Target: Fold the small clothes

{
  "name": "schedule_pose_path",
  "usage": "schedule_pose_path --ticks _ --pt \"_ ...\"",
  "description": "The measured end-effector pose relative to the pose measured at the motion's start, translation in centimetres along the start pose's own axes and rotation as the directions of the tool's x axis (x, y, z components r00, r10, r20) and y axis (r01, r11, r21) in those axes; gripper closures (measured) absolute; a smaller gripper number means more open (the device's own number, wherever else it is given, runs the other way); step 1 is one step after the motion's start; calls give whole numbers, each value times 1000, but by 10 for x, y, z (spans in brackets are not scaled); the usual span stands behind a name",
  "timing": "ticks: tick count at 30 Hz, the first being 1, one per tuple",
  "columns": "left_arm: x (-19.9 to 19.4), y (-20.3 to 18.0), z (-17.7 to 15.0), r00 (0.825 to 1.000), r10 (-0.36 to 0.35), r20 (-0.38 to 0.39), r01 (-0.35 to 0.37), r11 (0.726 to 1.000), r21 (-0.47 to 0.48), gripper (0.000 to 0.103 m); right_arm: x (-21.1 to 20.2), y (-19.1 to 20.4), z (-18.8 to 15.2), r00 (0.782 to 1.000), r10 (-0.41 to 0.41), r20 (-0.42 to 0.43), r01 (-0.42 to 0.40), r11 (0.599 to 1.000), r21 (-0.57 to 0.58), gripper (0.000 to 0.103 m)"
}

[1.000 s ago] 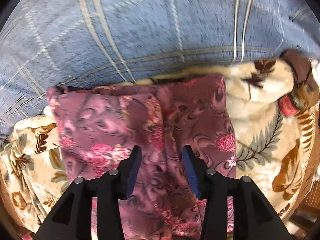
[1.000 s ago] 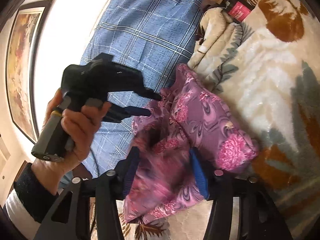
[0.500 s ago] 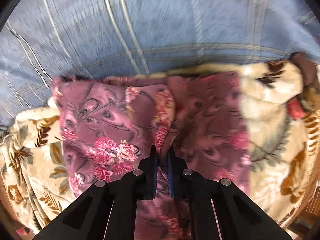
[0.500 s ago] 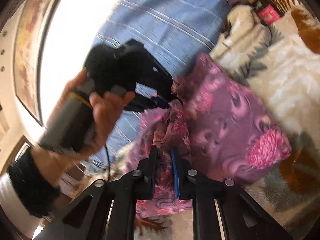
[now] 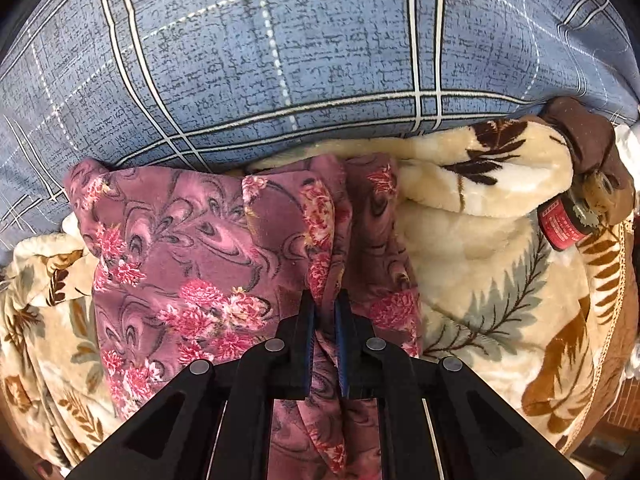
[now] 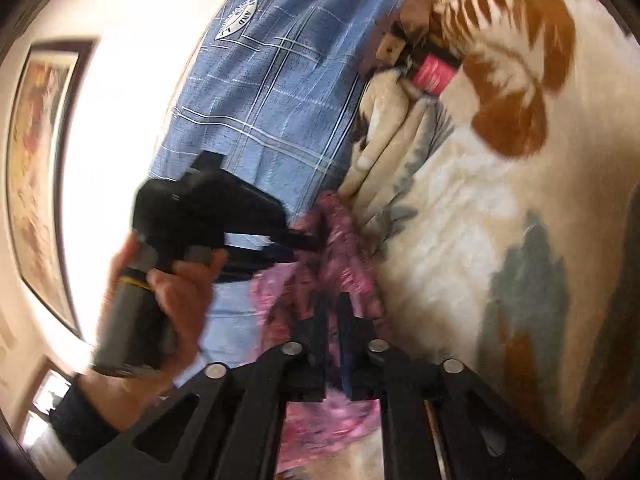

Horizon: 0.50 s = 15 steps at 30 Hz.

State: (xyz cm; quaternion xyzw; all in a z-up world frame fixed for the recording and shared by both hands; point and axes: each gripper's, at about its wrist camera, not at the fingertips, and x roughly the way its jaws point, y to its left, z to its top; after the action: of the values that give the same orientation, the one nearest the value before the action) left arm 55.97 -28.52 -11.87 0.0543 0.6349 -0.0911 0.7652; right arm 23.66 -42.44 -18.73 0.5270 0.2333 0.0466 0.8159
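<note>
Left wrist view: left gripper [image 5: 325, 310] pinches floral garment [image 5: 208, 264] on blanket [image 5: 480, 240].

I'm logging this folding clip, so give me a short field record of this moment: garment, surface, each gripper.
garment: pink floral garment, bunched into a ridge
surface: cream leaf-print blanket, blue plaid bedding behind
left gripper: shut on the garment's ridge
right gripper: fabric between its jaws, which are opening
nearby: red-labelled tag on the blanket
</note>
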Motion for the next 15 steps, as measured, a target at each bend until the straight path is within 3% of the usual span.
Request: schedule_pose_path --ticks 1,3,4,10,12,13,14,15 --pt "-1 2 1 1000 0 2 0 1000 7 95 1 0 -1 1000 7 -6 -7 1000 -2 50" --pt "-11 7 2 1000 3 15 -3 1000 15 95 1 11 -6 1000 0 -11 -1 999 -53 45" --pt "-15 10 2 1000 3 25 -3 1000 19 95 3 17 -9 1000 -9 -16 8 996 -87 37" --pt "-35 26 -11 999 1 53 -2 1000 11 95 19 34 -28 990 -124 -63 103 959 -264 35" --pt "-38 28 -14 998 5 61 -5 1000 1 95 21 36 -31 985 -159 -70 129 941 -313 40" --pt "-42 29 -16 998 7 66 -7 1000 1 95 23 37 -31 985 -151 -83 117 939 -324 59" --pt "-44 29 -17 997 11 72 -11 1000 3 95 27 36 -30 983 -125 -138 75 945 -319 84" --pt "-50 25 -17 997 15 73 -15 1000 5 95 30 32 -28 979 -110 -170 56 954 -296 94"
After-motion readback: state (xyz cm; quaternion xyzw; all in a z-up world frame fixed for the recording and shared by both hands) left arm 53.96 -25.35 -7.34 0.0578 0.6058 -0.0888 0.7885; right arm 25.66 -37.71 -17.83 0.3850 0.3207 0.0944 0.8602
